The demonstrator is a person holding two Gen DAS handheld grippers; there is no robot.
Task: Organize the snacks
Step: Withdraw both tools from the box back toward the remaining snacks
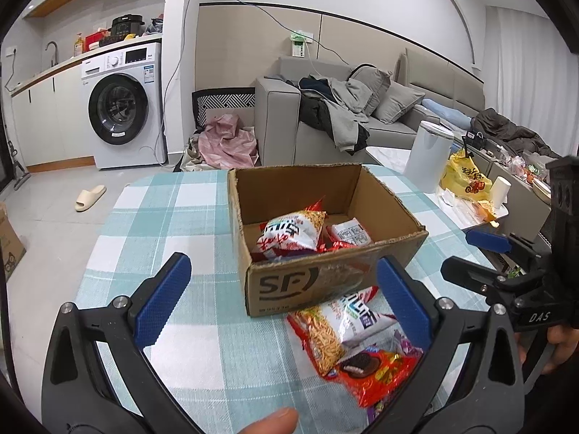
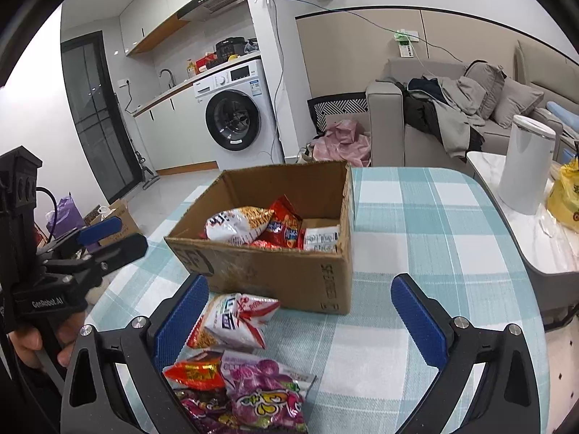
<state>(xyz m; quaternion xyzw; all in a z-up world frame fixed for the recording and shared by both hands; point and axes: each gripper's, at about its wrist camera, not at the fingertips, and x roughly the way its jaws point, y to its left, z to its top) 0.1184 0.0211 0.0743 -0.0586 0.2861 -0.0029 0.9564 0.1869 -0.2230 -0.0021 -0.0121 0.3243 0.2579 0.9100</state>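
Left wrist view looks over a checked table [image 1: 173, 217] at a cardboard box [image 1: 307, 282] standing open, with a white noodle-snack bag [image 1: 289, 233] and a few other packets already lying inside. The left claw [image 1: 284, 300] is spread wide and holds nothing; a second noodle-snack packet [image 1: 336, 329] and a red cookie packet [image 1: 376, 372] lie on the cloth just in front of the box, near its right finger. The right claw [image 1: 470, 256] appears at the right edge, also parted and empty. Right wrist view shows the same box [image 2: 275, 275] from the other side, its packets [image 2: 260, 228] piled toward the near wall. The right claw [image 2: 300, 311] gapes wide, gripping nothing, above a loose pile: the noodle-snack packet [image 2: 231, 325], an orange packet [image 2: 195, 374] and a purple packet [image 2: 264, 394]. By this showing the job is partly done: some snacks are boxed, and at least three or four remain on the table.
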